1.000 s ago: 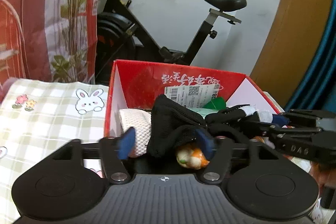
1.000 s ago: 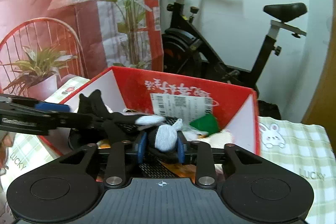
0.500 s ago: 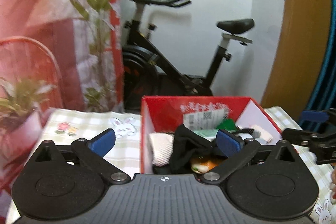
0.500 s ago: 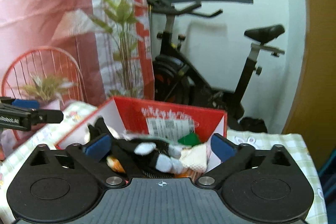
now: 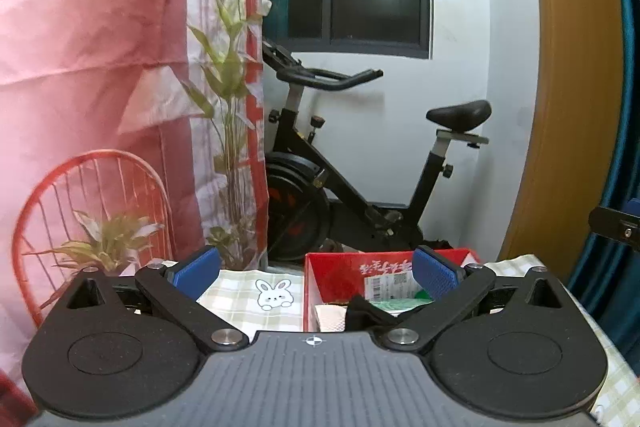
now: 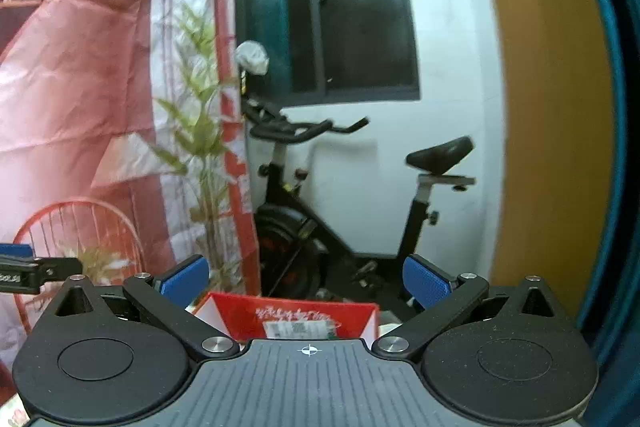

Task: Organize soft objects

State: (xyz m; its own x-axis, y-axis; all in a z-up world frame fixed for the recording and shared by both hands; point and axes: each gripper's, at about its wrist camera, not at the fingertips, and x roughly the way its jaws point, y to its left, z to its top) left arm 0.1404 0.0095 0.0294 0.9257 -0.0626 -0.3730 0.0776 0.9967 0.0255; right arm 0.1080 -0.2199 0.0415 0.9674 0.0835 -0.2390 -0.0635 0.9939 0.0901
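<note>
A red cardboard box [image 5: 332, 277] [image 6: 240, 311] stands on the checked tablecloth [image 5: 248, 301]. In the left wrist view it holds a black glove [image 5: 362, 311], a white knitted piece [image 5: 330, 319] and something green [image 5: 404, 305]. My left gripper [image 5: 316, 273] hangs open above and behind the box, nothing between its blue pads [image 5: 196, 269]. My right gripper [image 6: 306, 279] is open too, raised over the box, and empty. Each gripper shows at the edge of the other's view.
A black exercise bike [image 5: 340, 183] stands behind the table against a white wall. A red and white plant-print backdrop [image 5: 100, 67] hangs on the left. An orange board [image 5: 560, 107] and blue hoops are on the right. A rabbit print [image 5: 272, 293] marks the cloth.
Both grippers opened wide and let go of the black glove and the grey-tipped glove, which stayed in the box. Both hands rose and pulled back, so the box sank low in view.
</note>
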